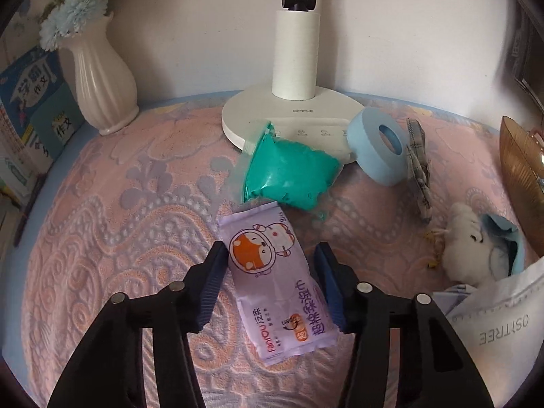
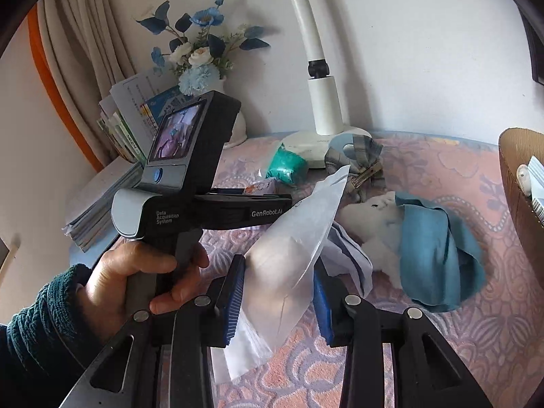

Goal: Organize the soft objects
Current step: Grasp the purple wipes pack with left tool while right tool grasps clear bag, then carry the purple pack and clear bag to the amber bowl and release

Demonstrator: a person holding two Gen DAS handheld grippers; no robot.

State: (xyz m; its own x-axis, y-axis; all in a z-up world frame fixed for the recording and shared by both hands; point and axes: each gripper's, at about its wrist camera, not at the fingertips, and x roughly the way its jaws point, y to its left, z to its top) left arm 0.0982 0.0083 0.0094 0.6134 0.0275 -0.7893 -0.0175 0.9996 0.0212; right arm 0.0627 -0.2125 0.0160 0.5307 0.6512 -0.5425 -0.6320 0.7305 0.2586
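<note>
My left gripper [image 1: 272,255] is open, its jaws standing either side of a purple wet-wipes pack [image 1: 277,282] lying flat on the pink patterned cloth [image 1: 119,238]. My right gripper [image 2: 278,268] is shut on a white translucent packet [image 2: 292,255] and holds it tilted above the cloth. A teal bag [image 1: 292,176], a blue tape roll [image 1: 380,146], a plaid cloth strip [image 1: 418,163] and a white plush toy [image 1: 469,248] under a blue cloth [image 2: 438,251] lie around.
A white lamp base [image 1: 292,115] stands at the back middle. A white vase [image 1: 102,78] with flowers and books [image 1: 30,108] stand at the back left. A brown basket [image 2: 520,176] stands at the right edge.
</note>
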